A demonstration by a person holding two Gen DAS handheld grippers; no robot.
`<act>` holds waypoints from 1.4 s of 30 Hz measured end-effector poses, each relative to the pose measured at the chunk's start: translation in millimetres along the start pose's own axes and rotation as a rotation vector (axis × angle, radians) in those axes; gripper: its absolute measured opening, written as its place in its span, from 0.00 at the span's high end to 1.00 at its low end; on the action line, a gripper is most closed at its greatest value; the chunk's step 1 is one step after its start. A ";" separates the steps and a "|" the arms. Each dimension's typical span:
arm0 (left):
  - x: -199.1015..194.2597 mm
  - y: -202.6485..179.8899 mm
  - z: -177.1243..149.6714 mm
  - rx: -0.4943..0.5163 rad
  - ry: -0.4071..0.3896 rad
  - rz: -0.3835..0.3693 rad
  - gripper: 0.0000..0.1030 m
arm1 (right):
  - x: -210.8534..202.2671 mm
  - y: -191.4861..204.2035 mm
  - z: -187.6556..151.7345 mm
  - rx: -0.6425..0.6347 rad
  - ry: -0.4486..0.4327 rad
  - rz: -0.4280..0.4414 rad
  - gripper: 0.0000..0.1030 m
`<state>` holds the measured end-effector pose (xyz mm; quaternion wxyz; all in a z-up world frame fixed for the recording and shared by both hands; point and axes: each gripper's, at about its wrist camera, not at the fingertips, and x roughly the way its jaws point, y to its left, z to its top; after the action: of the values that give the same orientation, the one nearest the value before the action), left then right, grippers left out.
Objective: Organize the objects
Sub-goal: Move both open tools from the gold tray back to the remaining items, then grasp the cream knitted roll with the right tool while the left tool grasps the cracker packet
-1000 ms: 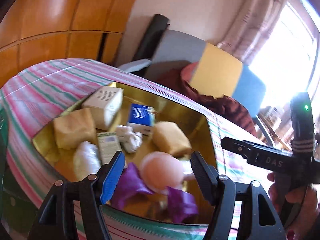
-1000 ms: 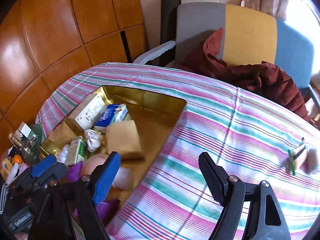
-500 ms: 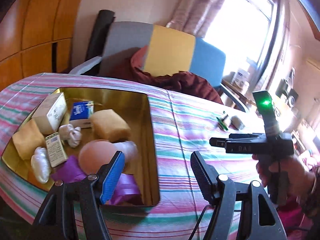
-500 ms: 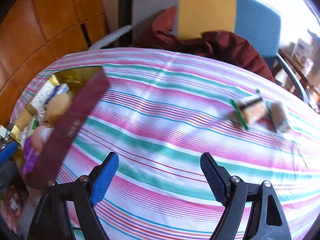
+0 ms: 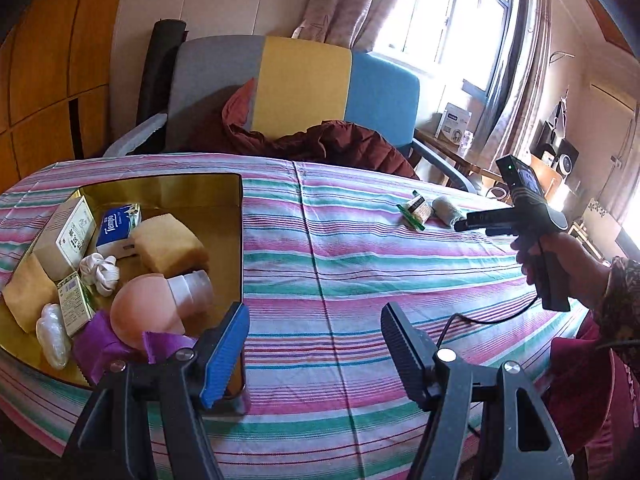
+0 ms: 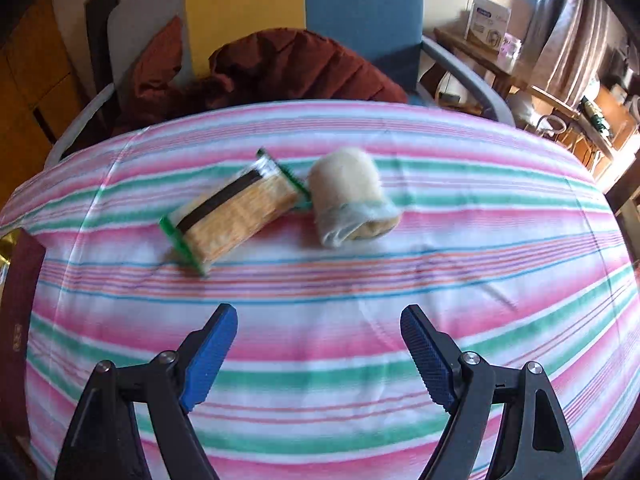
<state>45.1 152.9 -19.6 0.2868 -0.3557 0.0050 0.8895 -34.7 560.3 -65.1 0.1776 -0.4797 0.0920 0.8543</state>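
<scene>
A gold tin box [image 5: 236,216] sits at the left of the striped table and holds several items: a pink ball [image 5: 138,316], sponges, small boxes, a Tempo tissue pack [image 5: 116,228]. My left gripper [image 5: 316,340] is open and empty, just right of the tin's near corner. My right gripper [image 6: 318,344] is open and empty, a little short of a cracker packet [image 6: 236,212] and a wrapped beige roll [image 6: 352,196] lying side by side on the cloth. Both also show in the left wrist view, the packet [image 5: 418,210] and the roll [image 5: 446,208].
A grey, yellow and blue chair [image 5: 296,84] with a dark red jacket [image 5: 320,144] stands behind the table. A dark red lid edge [image 6: 18,320] shows at the far left of the right wrist view. A side table with a box stands by the window.
My right gripper has swung right, away from the tin, and closed in on the packet and roll. My left gripper has turned right off the tin toward the open cloth.
</scene>
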 end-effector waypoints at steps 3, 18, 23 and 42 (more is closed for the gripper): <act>7.1 -6.8 0.8 0.014 0.020 -0.004 0.33 | 2.2 -14.2 17.9 -0.004 -0.075 -0.013 0.18; 53.7 -50.1 3.3 0.084 0.135 -0.037 0.33 | 66.2 -34.5 49.8 0.035 -0.090 0.114 0.27; 72.5 -58.4 9.1 0.079 0.158 -0.043 0.33 | 75.6 -29.2 48.5 0.037 -0.048 0.156 0.45; 191.8 -136.6 90.9 0.279 0.173 -0.065 0.32 | 64.3 -44.7 37.0 0.147 0.131 0.115 0.48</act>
<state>-53.7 383.6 -47.0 0.3605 -0.3875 0.1417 0.8365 -76.9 627.4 -100.0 0.1566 -0.5139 0.1934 0.8209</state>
